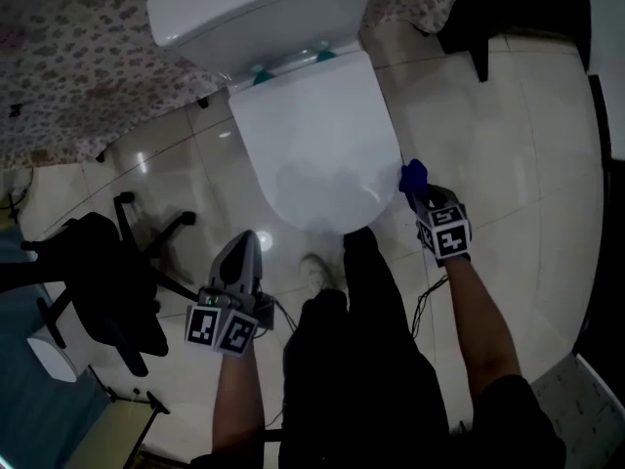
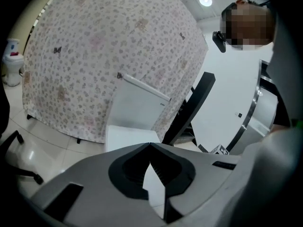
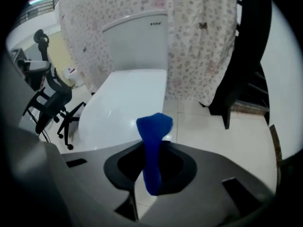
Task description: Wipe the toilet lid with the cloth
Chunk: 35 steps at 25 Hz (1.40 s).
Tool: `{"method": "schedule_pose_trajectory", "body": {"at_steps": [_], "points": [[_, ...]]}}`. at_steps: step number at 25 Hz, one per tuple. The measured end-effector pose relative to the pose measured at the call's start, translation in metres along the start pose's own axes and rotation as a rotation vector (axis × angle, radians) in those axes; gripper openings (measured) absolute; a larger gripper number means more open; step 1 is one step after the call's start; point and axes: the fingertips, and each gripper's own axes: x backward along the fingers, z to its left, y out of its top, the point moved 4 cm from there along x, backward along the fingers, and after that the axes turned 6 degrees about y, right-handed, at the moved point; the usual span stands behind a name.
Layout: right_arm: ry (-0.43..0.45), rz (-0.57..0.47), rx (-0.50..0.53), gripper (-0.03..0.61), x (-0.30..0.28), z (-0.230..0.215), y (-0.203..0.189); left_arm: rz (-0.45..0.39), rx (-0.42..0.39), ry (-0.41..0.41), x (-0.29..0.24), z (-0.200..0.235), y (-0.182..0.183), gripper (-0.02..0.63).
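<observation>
The white toilet lid (image 1: 314, 143) lies closed below the tank (image 1: 256, 6). My right gripper (image 1: 418, 190) hovers just off the lid's front right edge, shut on a bunched blue cloth (image 1: 413, 174). In the right gripper view the cloth (image 3: 154, 126) sticks up between the jaws, with the lid (image 3: 127, 103) ahead and to the left. My left gripper (image 1: 241, 252) is low at the lid's front left, over the floor. Its jaws are shut tip to tip with nothing in them. In the left gripper view the tank (image 2: 138, 104) and a strip of the lid (image 2: 127, 137) show ahead.
A black office chair (image 1: 103, 281) stands on the tiled floor at the left. A floral curtain (image 1: 68, 47) hangs behind the toilet. Dark furniture (image 1: 488, 18) stands at the back right. The person's dark-clothed legs (image 1: 361, 360) are in front of the bowl.
</observation>
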Motion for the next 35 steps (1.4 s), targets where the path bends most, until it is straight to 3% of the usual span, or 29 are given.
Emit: {"method": "schedule_pose_trajectory", "body": {"at_steps": [5, 10, 16, 22, 26, 30, 35], "points": [[-0.051, -0.179, -0.067, 0.055, 0.12, 0.024, 0.018, -0.07, -0.053, 0.012, 0.093, -0.011, 0.064, -0.011], [-0.098, -0.509, -0.067, 0.055, 0.258, 0.052, 0.076, -0.23, -0.099, -0.025, 0.171, -0.033, 0.144, -0.011], [-0.103, -0.81, -0.079, 0.055, 0.41, 0.106, 0.093, -0.368, -0.153, -0.069, 0.255, -0.074, 0.22, -0.011], [-0.075, -1.084, -0.049, 0.054, 0.488, 0.129, 0.116, -0.515, -0.201, -0.079, 0.293, -0.097, 0.248, -0.011], [-0.043, -1.121, -0.006, 0.054, 0.517, 0.133, 0.143, -0.551, -0.183, -0.035, 0.311, -0.105, 0.266, -0.011], [-0.038, -1.098, 0.028, 0.054, 0.506, 0.119, 0.163, -0.55, -0.156, 0.01, 0.292, -0.094, 0.266, -0.011], [-0.037, -1.07, 0.026, 0.054, 0.511, 0.097, 0.122, -0.613, -0.158, 0.047, 0.309, -0.115, 0.248, -0.011]]}}
